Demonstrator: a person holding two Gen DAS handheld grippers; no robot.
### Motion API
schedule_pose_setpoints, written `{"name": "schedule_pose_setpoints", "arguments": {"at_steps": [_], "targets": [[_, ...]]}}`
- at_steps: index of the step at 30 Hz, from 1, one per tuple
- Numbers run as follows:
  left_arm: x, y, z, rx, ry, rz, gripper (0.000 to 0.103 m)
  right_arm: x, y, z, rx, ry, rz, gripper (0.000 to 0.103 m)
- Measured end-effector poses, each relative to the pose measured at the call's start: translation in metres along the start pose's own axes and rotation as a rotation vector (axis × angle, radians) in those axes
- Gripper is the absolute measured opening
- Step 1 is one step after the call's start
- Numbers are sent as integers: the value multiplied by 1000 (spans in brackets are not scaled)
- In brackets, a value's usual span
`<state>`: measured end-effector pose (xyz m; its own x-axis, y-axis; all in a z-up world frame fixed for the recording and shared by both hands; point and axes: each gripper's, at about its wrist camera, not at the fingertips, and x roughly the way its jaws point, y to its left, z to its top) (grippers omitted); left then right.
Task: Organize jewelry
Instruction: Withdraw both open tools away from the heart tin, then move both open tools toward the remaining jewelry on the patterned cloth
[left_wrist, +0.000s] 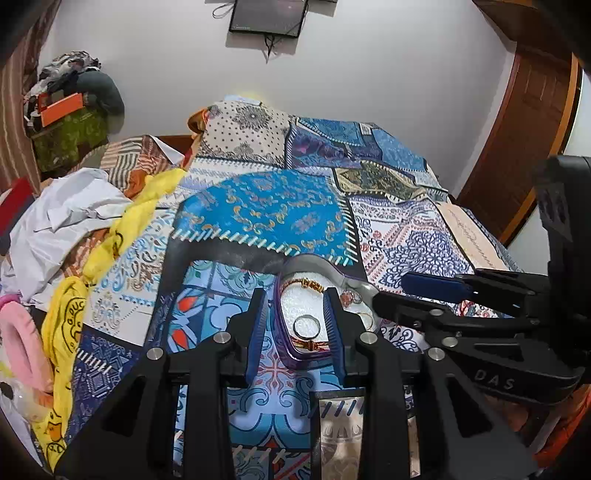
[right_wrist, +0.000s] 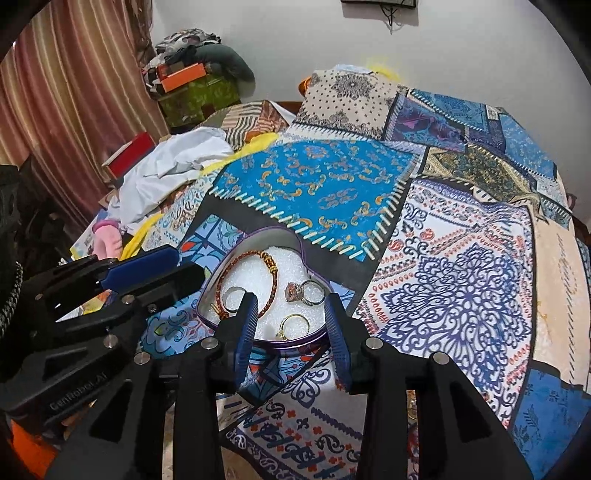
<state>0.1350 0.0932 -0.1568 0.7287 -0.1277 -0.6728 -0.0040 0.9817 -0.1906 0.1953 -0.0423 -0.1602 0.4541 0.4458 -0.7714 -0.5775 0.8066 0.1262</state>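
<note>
A heart-shaped purple tin with white foam lining lies open on the patchwork bedspread; it also shows in the left wrist view. Inside lie a red-and-gold bangle, a plain silver ring, a stone-set ring and a gold ring. My right gripper is open and empty, its fingers straddling the tin's near edge. My left gripper is open and empty, over the tin's left half with the silver ring between its fingers. Each gripper shows in the other's view.
The patchwork bedspread covers the bed. White cloth, a yellow printed scarf and a pink band lie piled at the left. A heap of clothes and boxes stands by the wall.
</note>
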Motion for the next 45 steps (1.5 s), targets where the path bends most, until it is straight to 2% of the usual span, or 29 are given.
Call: {"name": "schedule_pose_setpoints", "arguments": {"at_steps": [11, 14, 19, 26, 36, 45], "targets": [[-34, -16, 10, 21, -61, 12, 31, -50, -2, 2, -3, -111, -53, 34], [-44, -25, 12, 34, -81, 9, 35, -66, -5, 0, 4, -144, -65, 34], [-58, -43, 15, 64, -108, 0, 35, -88, -11, -4, 16, -189, -96, 34], [-62, -69, 17, 97, -114, -19, 39, -113, -30, -17, 53, -228, -136, 34], [-39, -106, 13, 141, -50, -66, 39, -132, -73, -41, 140, -239, -198, 35], [8, -128, -3, 174, 71, -85, 39, -127, -108, -62, 207, -192, -214, 35]]}}
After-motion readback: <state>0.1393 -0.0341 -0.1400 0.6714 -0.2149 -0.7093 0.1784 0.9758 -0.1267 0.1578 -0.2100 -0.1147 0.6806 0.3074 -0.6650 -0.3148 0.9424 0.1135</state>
